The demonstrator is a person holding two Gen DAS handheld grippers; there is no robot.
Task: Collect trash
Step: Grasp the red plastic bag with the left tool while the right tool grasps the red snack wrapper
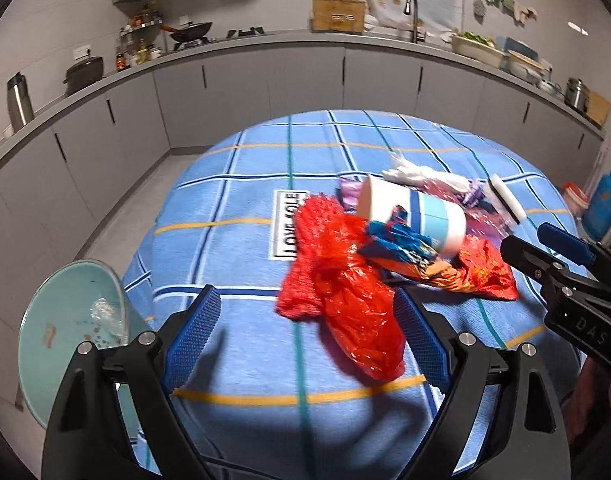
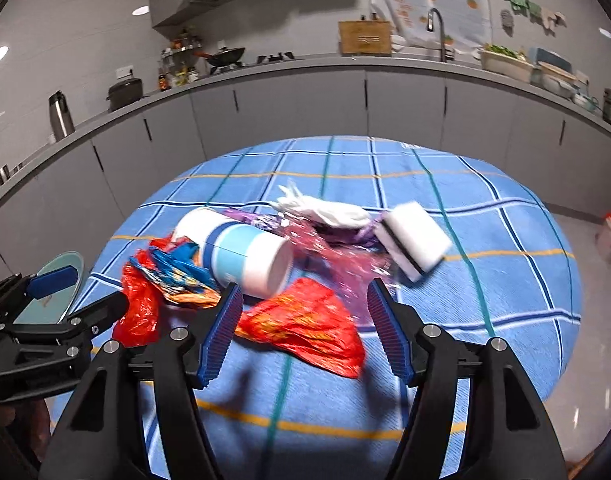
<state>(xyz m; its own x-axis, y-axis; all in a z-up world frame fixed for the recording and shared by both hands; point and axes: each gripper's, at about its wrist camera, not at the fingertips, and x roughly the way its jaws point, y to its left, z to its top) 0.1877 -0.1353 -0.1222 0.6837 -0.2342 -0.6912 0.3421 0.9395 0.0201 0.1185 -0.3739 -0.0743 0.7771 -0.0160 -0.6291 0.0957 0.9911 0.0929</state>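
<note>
You are at the start of a pick-up step, I think. Both tools are up over the table point(image 1: 233, 184) and neither one holds anything.

Your left gripper point(image 1: 305, 332) has its blue fingers spread wide apart. Right in front of it, between the finger tips and a bit to the right side, lies the red plastic bag point(image 1: 357, 320). It looks soft and crinkly. Just past that bag is a shiny snack wrapper point(image 1: 409, 248), and a paper cup point(image 1: 417, 216) lies on its side on top of the pile. Down to the left of this tool you have the light green bin point(image 1: 65, 320), with some scraps already in it.

Your right gripper point(image 2: 301, 328) is spread wide too, with nothing in it. An orange-red wrapper point(image 2: 305, 324) lies right between its fingers. The cup point(image 2: 245, 256) is just ahead on the left. The pink clear film point(image 2: 345, 264) and a white sponge point(image 2: 417, 240) are ahead on the right. A crumpled white tissue point(image 2: 325, 208) sits farther out.

For the next move, I think you need to go lower and close on the red stuff that is nearest. Pinch a bunched part, because thin plastic slips. Watch the cup, it may roll.
</note>
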